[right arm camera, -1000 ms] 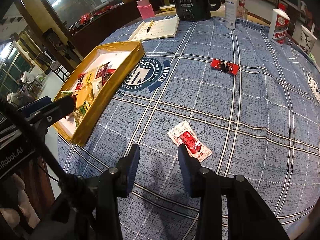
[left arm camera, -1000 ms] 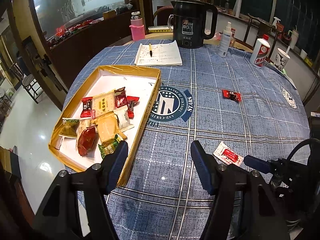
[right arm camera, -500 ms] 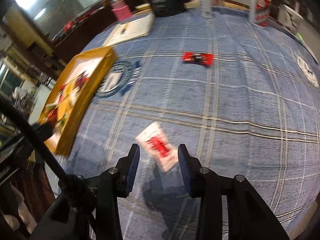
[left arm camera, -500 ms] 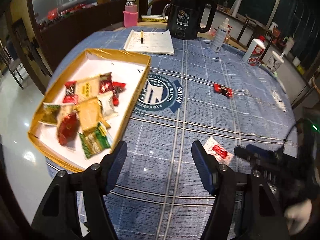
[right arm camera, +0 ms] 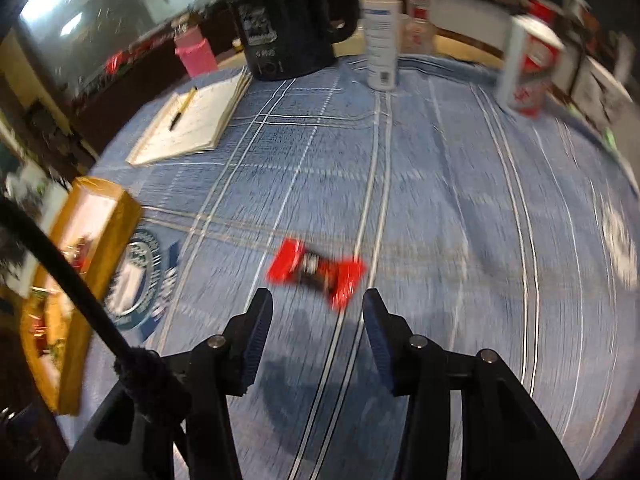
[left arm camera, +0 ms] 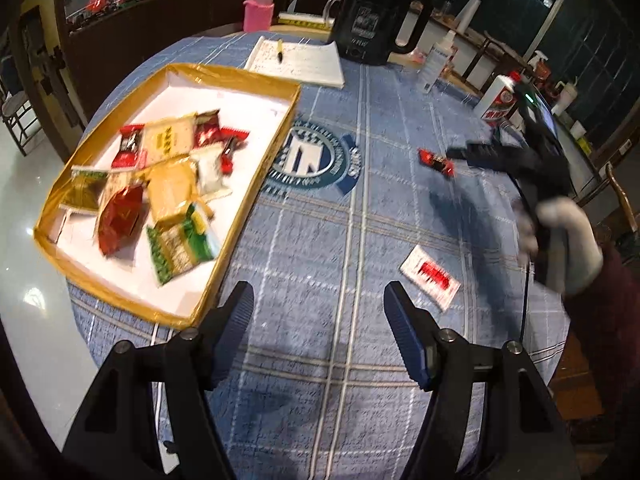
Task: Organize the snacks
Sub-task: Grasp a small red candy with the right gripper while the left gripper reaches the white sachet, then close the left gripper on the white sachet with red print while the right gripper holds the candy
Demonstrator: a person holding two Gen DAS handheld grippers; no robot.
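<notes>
Covering the counter: a blue plaid cloth [left arm camera: 352, 240] with a round crest lay over the counter; the crest's lettering was too blurred to read.
Tray: a gold-rimmed tray [left arm camera: 256, 184] sat at the cloth's left side, already holding a heap of wrapped snacks [left arm camera: 160, 184]; yellow, red and green packets, print illegible.
Background: a black kettle [left arm camera: 372, 20], an open notebook [left arm camera: 298, 62] with a pen, a white spray bottle [right arm camera: 382, 40] and a red-and-white bottle [right arm camera: 528, 64] stood at the far edge; their labels could not be read.
Loose snacks: a white sachet with a red panel [left arm camera: 430, 278] lay just beyond the left gripper; a red twist-wrapped candy [right arm camera: 316, 272] lay farther out, well apart from the tray.
Right gripper [right arm camera: 316, 320]: jaws had just been widening, released, with nothing between them, the candy just ahead of their tips.
Left gripper [left arm camera: 320, 312]: jaws released, empty, over bare cloth between tray and sachet.
Step, as judged: approach to the candy, two snacks not yet trayed.
Next move, as judged: lower the right jaws astride the candy, clench, then carry it to the tray.
</notes>
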